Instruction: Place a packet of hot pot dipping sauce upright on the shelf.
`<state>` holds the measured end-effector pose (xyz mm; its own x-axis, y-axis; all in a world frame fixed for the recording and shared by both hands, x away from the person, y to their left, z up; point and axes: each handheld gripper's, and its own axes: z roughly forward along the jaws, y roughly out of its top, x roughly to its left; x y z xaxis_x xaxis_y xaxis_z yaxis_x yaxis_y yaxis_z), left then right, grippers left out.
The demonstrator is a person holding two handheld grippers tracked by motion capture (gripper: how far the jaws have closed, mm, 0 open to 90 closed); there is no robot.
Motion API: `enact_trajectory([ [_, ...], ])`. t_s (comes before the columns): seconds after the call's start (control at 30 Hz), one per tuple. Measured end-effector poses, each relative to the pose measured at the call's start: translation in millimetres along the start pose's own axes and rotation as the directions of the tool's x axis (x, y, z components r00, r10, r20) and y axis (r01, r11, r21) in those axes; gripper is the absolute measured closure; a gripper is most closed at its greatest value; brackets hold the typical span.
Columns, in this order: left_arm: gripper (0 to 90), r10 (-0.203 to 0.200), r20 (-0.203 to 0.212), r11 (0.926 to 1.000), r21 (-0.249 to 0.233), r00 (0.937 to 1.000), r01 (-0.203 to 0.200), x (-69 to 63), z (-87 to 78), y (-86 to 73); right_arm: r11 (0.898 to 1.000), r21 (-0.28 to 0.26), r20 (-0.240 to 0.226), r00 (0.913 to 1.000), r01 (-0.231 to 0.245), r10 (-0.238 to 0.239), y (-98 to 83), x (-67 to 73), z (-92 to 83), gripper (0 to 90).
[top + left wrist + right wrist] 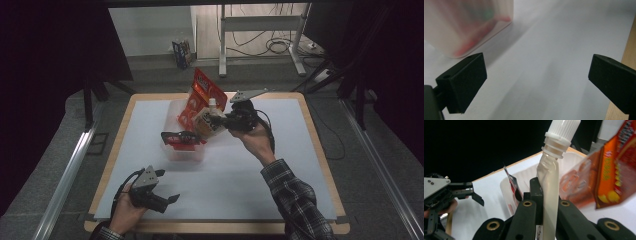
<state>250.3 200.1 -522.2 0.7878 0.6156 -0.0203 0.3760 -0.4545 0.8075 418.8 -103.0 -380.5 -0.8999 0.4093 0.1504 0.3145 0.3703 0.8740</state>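
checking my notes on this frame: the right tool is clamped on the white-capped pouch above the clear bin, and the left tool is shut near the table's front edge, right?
Not quite: the left tool is open, its black jaws standing far apart over bare table in the left gripper view. The rest holds: the right tool is clamped on the white-capped pouch above the clear bin, and the left one sits near the table's front edge.

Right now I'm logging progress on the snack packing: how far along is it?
Done: two red packets stand in the clear bin. In hand: the right gripper is shut on a spouted pouch beside the bin. Left: getting the pouch inside; the left gripper waits open.
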Motion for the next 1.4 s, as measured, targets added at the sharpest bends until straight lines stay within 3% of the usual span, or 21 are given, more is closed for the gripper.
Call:
enact_trajectory([
  [0.3, 1.7, 0.004, 0.007, 1.0000, 0.002, 1.0000, -0.004, -0.5, 0.1, 0.0, 0.999, 0.027, -0.026, 0.9992, 0.031, -0.030, -1.1, -4.0, 28.8, 88.5],
  [0.5, 1.7, 0.008, 0.011, 0.9999, 0.009, 0.9999, -0.008, -1.3, 1.2, 0.0, 0.998, 0.045, -0.070, 0.9969, 0.039, -0.036, -3.6, -6.1, 34.9, 87.6],
  [0.7, 1.7, 0.011, 0.014, 0.9998, 0.017, 0.9998, -0.011, -1.9, 2.1, 0.1, 0.997, 0.073, -0.112, 0.9936, 0.023, -0.015, -5.7, -6.6, 41.1, 81.0],
  [0.9, 1.7, 0.015, 0.017, 0.9996, 0.025, 0.9997, -0.015, -2.1, 2.9, 0.0, 0.997, 0.081, -0.106, 0.9943, 0.020, -0.011, -4.5, -6.4, 42.4, 75.6],
  [1.2, 1.7, 0.019, 0.021, 0.9993, 0.033, 0.9996, -0.019, -2.9, 4.2, 0.0, 0.996, 0.087, -0.093, 0.9955, 0.024, -0.016, -2.9, -5.0, 43.9, 78.7],
  [1.4, 1.7, 0.022, 0.021, 0.9991, 0.035, 0.9995, -0.022, -3.3, 4.5, 0.1, 0.996, 0.086, -0.118, 0.9928, 0.031, -0.020, 6.5, -0.8, 54.5, 78.4],
])
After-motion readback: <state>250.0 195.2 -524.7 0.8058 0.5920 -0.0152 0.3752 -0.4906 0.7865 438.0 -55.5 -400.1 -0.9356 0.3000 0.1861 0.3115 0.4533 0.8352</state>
